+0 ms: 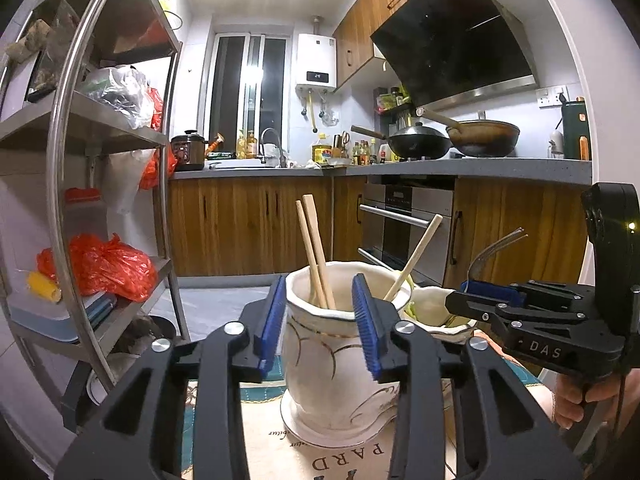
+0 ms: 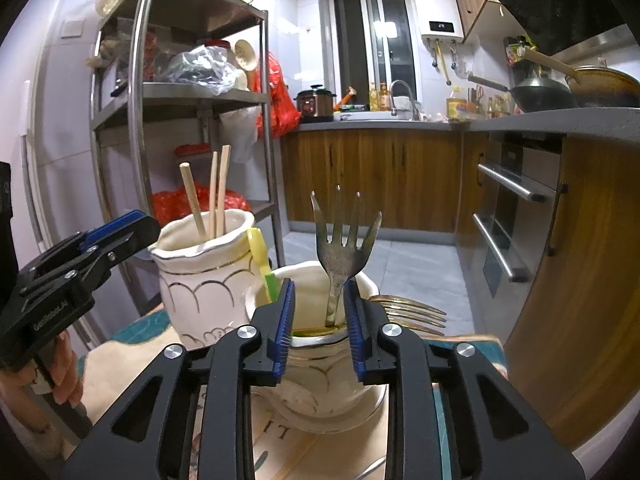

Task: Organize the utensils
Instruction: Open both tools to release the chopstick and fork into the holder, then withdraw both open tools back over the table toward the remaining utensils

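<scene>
While the left tongs point(image 1: 320, 320) stand released around the chopstick vase point(image 1: 336, 360), probably steadying it, the right tongs point(image 2: 318, 320) flank the steel fork point(image 2: 340, 252) standing in the neighbouring vase point(image 2: 320, 380), apparently released.

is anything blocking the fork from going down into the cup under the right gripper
Nothing visible blocks it. The silver fork stands tines up with its handle already inside the short white cup, between the right gripper's fingers. The yellow-green utensil sits at the cup's left rim, apart.

We see both wrist views close, facing the kitchen counter point(image 1: 400, 168); both share the chopstick vase point(image 1: 336, 360).
</scene>
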Tool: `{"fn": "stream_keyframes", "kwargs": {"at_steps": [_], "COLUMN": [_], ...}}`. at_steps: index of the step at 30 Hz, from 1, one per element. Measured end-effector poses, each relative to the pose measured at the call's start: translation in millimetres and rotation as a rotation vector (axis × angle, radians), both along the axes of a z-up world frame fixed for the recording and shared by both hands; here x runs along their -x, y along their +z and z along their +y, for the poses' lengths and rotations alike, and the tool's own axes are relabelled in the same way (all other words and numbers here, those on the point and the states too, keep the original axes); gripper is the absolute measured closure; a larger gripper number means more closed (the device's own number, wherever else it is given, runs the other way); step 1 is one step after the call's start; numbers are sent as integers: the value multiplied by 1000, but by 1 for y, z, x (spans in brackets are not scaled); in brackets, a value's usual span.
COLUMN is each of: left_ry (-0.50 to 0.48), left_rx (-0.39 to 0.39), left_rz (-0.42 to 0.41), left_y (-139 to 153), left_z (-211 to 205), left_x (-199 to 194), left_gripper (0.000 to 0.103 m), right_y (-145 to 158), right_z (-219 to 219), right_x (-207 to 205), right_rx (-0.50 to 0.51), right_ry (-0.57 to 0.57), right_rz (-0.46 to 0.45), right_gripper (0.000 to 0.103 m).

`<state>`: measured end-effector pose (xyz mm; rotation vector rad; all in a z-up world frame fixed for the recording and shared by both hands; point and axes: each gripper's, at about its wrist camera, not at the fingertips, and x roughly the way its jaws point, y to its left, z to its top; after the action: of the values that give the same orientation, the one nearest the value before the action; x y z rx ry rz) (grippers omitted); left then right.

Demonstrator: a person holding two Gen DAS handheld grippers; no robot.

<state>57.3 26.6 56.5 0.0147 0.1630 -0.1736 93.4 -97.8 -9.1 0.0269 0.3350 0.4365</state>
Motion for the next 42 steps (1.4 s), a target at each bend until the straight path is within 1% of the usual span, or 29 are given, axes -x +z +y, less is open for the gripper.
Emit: {"fn": "stream_keyframes", "kwargs": {"at_steps": [2,6,8,9,11,15,17,18,23,26,35,42], "left_ry": [17,33,35,35,39,41,47,54,53,58,62,72], "left_rx": [4,29,40,45,49,54,51,50,40,28,25,29], "left_rz": [-8,-10,-5,-4,-9,-8,-9,-14,-16,-15,-1,30], "left_y": [-1,-1,-1,-1,-1,-3,-3,-3,-6,-8,-14,-22], "left_z": [2,8,10,11,13,16,16,16,14,13,15,21], "left_x": [2,6,6,6,8,10,11,12,17,22,43,58], "left_gripper": [47,41,33,32,25,17,7,5,5,5,5,5], "right_y": [1,4,4,4,4,5,5,5,7,6,2,-5], "right_z": [0,-1,-2,-3,-4,-6,-7,-8,-14,-21,-43,-53], "right_x": [3,8,10,11,12,18,20,22,31,40,72,88], "right_rx": [-1,2,-6,-11,-11,-16,-22,-26,-51,-73,-114,-134], "right_ry": [1,-6,-10,-13,-18,-22,-17,-13,-14,-20,-70,-78], "right_rz": [-2,-20,-23,-23,-21,-31,-34,-36,-51,-59,-80,-61], "right_gripper": [58,48,37,35,32,25,23,22,12,9,7,6]}}
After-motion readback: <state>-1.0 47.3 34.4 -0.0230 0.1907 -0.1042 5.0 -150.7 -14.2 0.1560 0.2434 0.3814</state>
